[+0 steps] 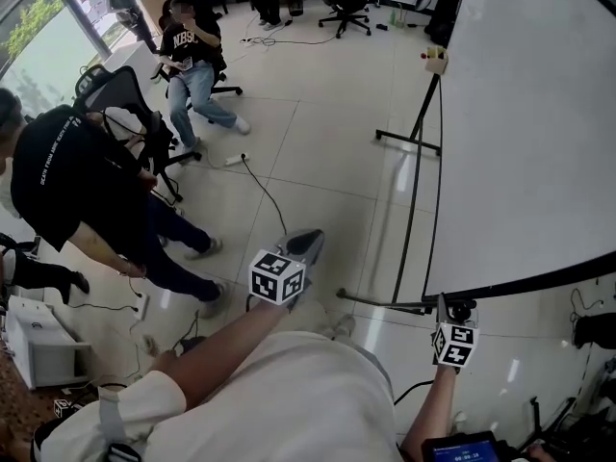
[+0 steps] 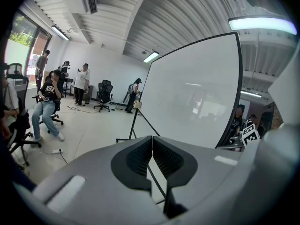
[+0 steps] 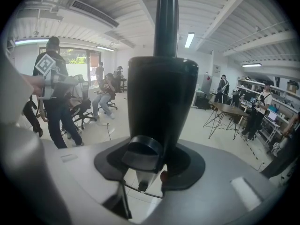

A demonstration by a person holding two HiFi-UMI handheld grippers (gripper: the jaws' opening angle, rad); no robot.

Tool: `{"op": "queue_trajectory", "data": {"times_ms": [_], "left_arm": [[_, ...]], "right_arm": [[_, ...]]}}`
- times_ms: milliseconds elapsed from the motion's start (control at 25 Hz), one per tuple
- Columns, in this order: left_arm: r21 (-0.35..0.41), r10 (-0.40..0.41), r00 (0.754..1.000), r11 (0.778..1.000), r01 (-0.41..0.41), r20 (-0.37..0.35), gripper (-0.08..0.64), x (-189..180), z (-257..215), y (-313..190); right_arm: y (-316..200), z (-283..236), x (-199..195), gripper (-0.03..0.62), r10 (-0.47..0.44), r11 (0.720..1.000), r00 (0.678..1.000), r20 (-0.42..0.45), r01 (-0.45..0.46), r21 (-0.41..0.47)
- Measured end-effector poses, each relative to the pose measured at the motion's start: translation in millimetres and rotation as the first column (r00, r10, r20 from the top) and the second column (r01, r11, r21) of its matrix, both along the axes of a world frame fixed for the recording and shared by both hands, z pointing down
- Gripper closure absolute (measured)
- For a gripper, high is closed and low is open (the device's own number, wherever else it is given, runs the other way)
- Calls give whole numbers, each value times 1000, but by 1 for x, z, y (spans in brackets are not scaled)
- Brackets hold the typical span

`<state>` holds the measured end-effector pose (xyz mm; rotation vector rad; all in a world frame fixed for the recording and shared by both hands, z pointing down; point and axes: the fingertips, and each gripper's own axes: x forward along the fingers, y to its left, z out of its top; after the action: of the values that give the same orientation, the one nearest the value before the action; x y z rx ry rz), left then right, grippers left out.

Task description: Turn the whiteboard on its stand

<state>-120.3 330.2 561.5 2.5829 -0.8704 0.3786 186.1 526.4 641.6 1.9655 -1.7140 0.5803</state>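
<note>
Pale floor tiles [image 1: 318, 152] of an office carry the whiteboard [image 1: 539, 133], tilted on its stand [image 1: 416, 152]. The fingers of the right gripper [image 1: 458, 311] clamp a black fitting [image 3: 161, 97] at its lower edge. The left gripper [image 1: 306, 246] has its fingers closed on nothing, well apart from it. People [image 1: 87, 191] are behind.

The tiled floor [image 1: 318, 133] left of the whiteboard [image 1: 539, 133] lies open, crossed only by a thin cable [image 1: 262, 189]. The whiteboard itself walls off the whole right side, and the black legs of its stand [image 1: 408, 142] reach out over the floor beside and beneath it. Further left, a standing person in black [image 1: 67, 171], an office chair [image 1: 120, 99] and a seated person [image 1: 192, 61] close off that side, with a white box [image 1: 38, 345] on the floor in front of them.
</note>
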Motion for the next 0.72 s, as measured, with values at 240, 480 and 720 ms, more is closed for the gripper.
{"op": "queue_trajectory", "data": {"times_ms": [240,480,720], "left_arm": [[-4,27,1000,1000,-27,-1,535,-14,-1,-3],[32,80,995,996,-78,-57,535,-21,-31,-2],[64,101,990,993,-94,-99,535,-36,-40,-1]], "right_arm": [[16,2,-4,407,26,1000,1000,3,-26,-18],[28,0,-3,407,66,998,998,1,-66,-9],[41,2,-7,407,96,995,995,8,-96,-6]]}}
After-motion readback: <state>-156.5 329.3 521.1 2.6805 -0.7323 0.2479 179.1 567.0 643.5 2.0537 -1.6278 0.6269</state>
